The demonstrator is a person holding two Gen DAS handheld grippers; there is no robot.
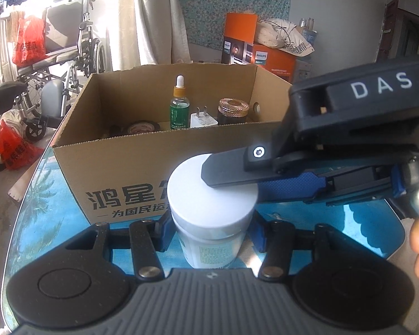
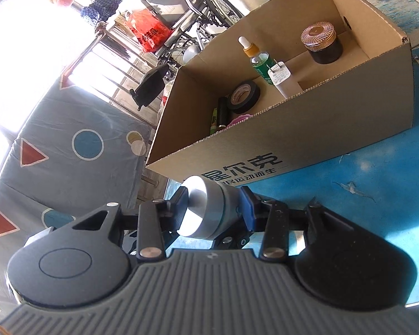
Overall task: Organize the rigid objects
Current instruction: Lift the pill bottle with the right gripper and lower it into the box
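Observation:
A white jar with a white lid [image 1: 212,192] stands in front of the cardboard box [image 1: 131,153] on the blue table. My left gripper [image 1: 209,236] is shut on the jar body below the lid. My right gripper [image 1: 229,173] comes in from the right, tilted on its side, and is shut across the jar's lid. In the right wrist view the jar [image 2: 206,209] sits sideways between the right gripper's [image 2: 213,209] pads. The box [image 2: 321,128] holds a dropper bottle [image 2: 258,61], a charger plug [image 2: 280,79], a dark jar with a gold lid [image 2: 321,43] and a tape roll [image 2: 244,96].
The blue patterned table [image 1: 335,217] ends just left of the box. A wheelchair [image 1: 61,55] and red bags [image 1: 11,145] stand beyond the left edge. Orange boxes [image 1: 265,53] sit behind the cardboard box. A patterned mattress [image 2: 69,153] lies to the left in the right wrist view.

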